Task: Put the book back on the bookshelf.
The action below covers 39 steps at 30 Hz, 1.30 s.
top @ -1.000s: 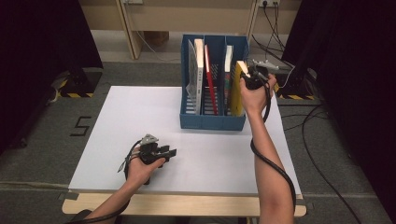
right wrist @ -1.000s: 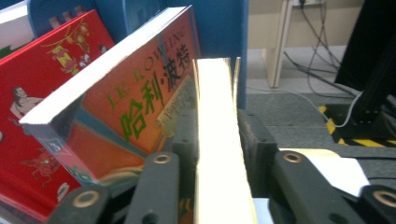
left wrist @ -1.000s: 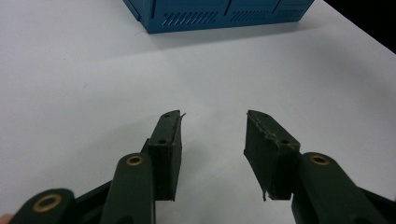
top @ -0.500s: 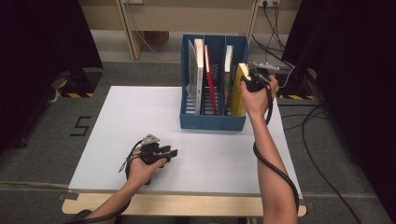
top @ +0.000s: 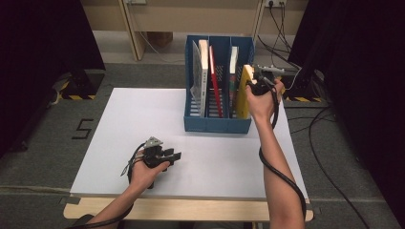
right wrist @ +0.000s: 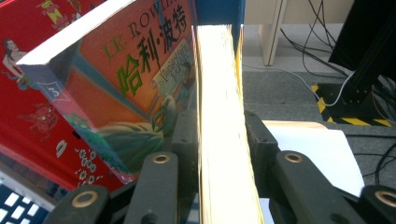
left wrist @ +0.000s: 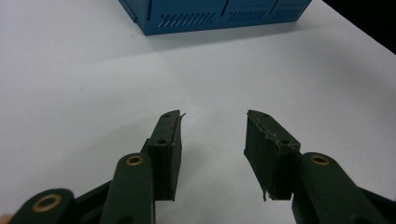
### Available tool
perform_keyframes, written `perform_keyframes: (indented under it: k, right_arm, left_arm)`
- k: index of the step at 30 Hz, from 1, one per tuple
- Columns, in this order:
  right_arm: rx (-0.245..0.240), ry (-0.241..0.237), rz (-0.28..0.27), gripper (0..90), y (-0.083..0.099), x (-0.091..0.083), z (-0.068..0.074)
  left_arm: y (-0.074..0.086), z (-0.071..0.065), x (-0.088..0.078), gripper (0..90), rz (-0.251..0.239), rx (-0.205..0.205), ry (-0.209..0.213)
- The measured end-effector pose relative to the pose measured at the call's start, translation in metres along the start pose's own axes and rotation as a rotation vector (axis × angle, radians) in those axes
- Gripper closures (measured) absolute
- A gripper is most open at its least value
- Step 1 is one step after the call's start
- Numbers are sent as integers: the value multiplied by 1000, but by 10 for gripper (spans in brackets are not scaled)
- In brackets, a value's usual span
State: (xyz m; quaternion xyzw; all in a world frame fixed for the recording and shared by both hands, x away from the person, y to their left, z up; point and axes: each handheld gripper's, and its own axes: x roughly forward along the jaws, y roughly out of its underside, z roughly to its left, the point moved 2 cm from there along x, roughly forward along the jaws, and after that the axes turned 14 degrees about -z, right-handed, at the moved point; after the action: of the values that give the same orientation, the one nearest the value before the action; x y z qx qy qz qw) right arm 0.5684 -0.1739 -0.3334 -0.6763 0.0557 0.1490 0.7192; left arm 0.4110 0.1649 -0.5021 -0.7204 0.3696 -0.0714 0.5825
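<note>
A blue file rack (top: 217, 125) stands at the back of the white table (top: 133, 119) with several books upright in its slots. My right gripper (top: 255, 83) is at the rack's right end, shut on a yellow book (top: 243, 95) that stands tilted in the rightmost slot. In the right gripper view the jaws press both sides of that book's cream page edge (right wrist: 219, 70), next to an orange-covered book (right wrist: 135, 79). My left gripper (top: 177, 155) rests low over the table near the front, open, with nothing between its fingers (left wrist: 168, 135).
A red book (top: 215, 81) and a white-spined book (top: 204, 71) fill the rack's other slots. Bare white table lies ahead of the left gripper up to the rack's base (left wrist: 210, 14). Cables (top: 329, 124) run over the floor at the right.
</note>
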Motion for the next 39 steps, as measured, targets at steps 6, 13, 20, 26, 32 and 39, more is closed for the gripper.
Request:
perform_keyframes:
  k: [6, 13, 20, 26, 32, 39]
  right_arm:
    - [10, -8, 10, 716, 3, -5, 0]
    - [7, -7, 16, 719, 5, -10, 0]
    - [-12, 7, 49, 751, 3, -12, 2]
    - [-2, 8, 46, 761, 3, -11, 4]
    - [-2, 17, 13, 764, 4, -10, 5]
    - [-24, 22, -27, 764, 0, -9, 12]
  left_arm:
    - [1, 1, 0, 553, -2, -2, 1]
    - [1, 0, 0, 551, -3, -4, 1]
    - [2, 0, 0, 549, -1, -3, 1]
    - [2, 0, 0, 549, -1, -2, 1]
    - [2, 1, 1, 550, -1, -1, -1]
    - [2, 1, 1, 550, -1, -2, 0]
